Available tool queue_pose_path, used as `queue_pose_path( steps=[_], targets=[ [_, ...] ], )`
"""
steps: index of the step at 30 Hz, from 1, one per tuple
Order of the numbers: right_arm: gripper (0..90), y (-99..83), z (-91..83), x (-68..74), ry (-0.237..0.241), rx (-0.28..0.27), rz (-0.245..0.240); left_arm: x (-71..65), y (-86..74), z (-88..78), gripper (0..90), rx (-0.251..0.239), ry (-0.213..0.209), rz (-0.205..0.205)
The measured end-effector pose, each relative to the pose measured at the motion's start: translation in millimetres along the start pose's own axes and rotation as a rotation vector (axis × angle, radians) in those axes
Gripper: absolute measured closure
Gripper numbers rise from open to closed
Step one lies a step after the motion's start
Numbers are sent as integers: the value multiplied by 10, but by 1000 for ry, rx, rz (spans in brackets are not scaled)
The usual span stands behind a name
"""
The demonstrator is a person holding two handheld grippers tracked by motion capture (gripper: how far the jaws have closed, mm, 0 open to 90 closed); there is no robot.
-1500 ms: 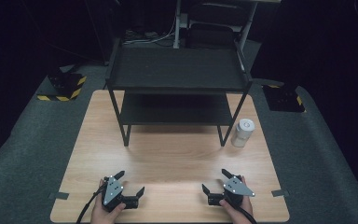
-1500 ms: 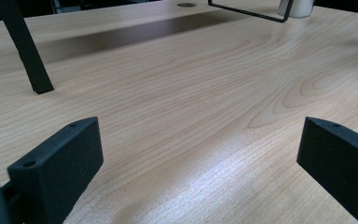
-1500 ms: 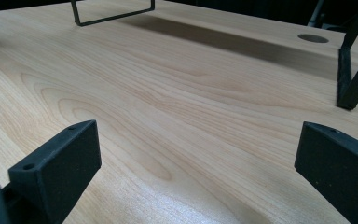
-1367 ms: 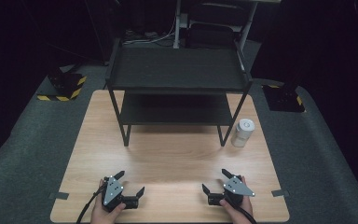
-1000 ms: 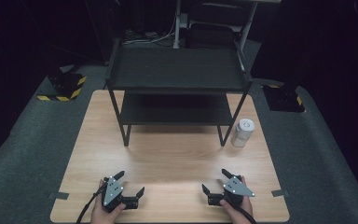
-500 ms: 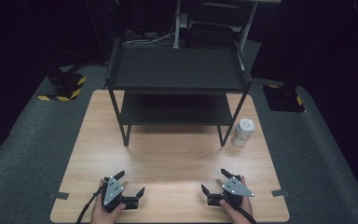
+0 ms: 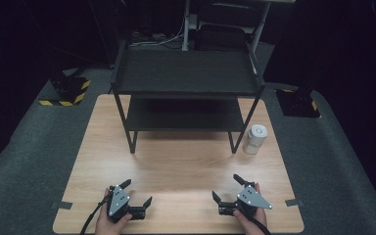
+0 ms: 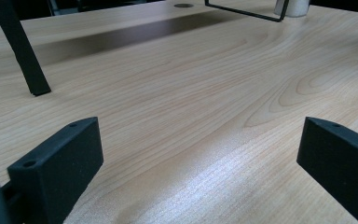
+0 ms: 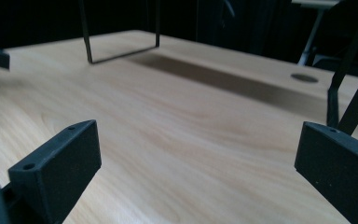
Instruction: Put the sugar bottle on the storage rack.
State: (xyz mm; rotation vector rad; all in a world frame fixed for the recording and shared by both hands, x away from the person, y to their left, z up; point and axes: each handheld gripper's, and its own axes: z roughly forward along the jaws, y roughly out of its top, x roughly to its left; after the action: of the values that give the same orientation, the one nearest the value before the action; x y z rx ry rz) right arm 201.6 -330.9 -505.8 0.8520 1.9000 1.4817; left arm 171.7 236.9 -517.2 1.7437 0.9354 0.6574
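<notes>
Grippers sit low in the frame on the wooden table (image 7: 176, 161): left gripper (image 7: 136, 193) and right gripper (image 7: 224, 188), both jaws spread, empty. White canister (image 7: 254, 139) stands right of centre beside the black shelf rack (image 7: 186, 73).

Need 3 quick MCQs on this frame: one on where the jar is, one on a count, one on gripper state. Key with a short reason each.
1. Where does the white jar stand?
A. on the top shelf
B. on the table beside the rack's front right leg
C. between the two grippers

2. How many shelves does the black rack have?
A. one
B. two
C. four

3. What state is the left gripper in?
A. open, holding nothing
B. shut on the jar
C. shut on a rack leg

Key: 1 B, the jar sits on the wooden table just right of that leg. 2 B, the high view shows an upper and a lower shelf. 3 A, the left gripper view shows its jaws wide apart over bare wood.
</notes>
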Motion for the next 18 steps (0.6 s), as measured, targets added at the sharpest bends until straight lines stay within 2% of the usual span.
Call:
queue_pose_path(
  steps=[5, 7, 12, 18],
  targets=[
    [2, 19, -67, -4, -14, -47, 9, 0, 0, 0, 4, 0, 0, 0],
    [2, 36, -134, -11, -32, -79, 11, 0, 0, 0, 4, 0, 0, 0],
    [2, 42, -229, -34, -64, -113, 20, -2, -1, -1, 4, -1, 1, 1],
    [2, 42, -363, -89, -172, -124, 42, -1, 0, -1, 4, 0, 1, 3]
  ],
)
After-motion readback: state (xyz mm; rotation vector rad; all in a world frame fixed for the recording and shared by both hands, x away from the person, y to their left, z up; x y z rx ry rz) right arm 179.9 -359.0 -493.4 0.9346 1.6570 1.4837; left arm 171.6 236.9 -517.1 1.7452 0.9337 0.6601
